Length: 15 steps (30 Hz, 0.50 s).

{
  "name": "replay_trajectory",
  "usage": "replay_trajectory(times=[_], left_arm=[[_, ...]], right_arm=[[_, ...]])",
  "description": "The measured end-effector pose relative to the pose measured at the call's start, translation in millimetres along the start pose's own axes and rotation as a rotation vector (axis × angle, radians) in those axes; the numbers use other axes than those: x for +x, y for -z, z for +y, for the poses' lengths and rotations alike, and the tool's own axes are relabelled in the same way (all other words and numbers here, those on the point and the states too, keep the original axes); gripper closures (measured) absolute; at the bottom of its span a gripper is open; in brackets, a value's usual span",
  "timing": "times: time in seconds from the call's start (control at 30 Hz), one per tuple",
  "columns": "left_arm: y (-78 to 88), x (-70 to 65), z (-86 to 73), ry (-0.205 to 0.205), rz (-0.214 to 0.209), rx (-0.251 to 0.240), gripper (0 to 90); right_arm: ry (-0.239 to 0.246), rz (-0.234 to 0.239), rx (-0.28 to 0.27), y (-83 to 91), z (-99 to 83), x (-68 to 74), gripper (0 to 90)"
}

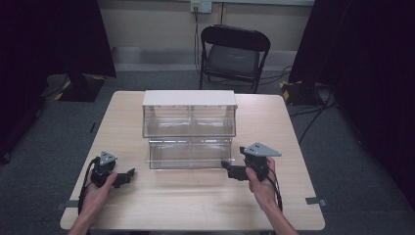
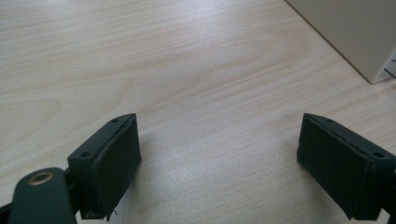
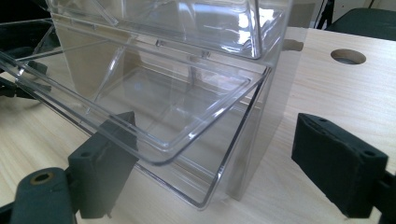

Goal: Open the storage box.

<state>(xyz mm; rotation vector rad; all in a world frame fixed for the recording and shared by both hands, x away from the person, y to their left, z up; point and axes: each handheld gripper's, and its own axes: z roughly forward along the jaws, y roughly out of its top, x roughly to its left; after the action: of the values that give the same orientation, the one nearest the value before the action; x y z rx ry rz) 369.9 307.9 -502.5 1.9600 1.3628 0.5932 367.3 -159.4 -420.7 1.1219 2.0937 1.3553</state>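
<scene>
Table [image 1: 274, 205] of pale wood carries a clear two-tier bin unit [image 1: 189, 128] with a white top, standing mid-table ahead of me. Its lower drawer [image 1: 190, 155] is tipped open toward my side, long axis running left to right across my front.

My right gripper [image 1: 226, 164] is the nearer one: it sits at the drawer's right front corner, pointing leftward along that long axis. In the right gripper view the drawer's clear lip [image 3: 163, 149] reaches down over my left-hand jaw, while the other jaw stands well off on bare wood, so the jaws are spread wide and grip nothing.

My left gripper [image 1: 130, 173] rests on the table, apart from the drawer's left end, also spread wide, bare wood between the jaws. I judge the right hand is the one placed to work the drawer front.
</scene>
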Motion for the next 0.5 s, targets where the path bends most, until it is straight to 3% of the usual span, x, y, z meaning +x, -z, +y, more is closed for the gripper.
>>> replay_trajectory(times=[0.5], left_arm=[[0.0, 0.0, 0.0, 0.0, 0.0, 0.0, 12.9]], right_arm=[[-0.002, 0.009, -0.021, -0.8, 9.3, 2.9, 13.9]])
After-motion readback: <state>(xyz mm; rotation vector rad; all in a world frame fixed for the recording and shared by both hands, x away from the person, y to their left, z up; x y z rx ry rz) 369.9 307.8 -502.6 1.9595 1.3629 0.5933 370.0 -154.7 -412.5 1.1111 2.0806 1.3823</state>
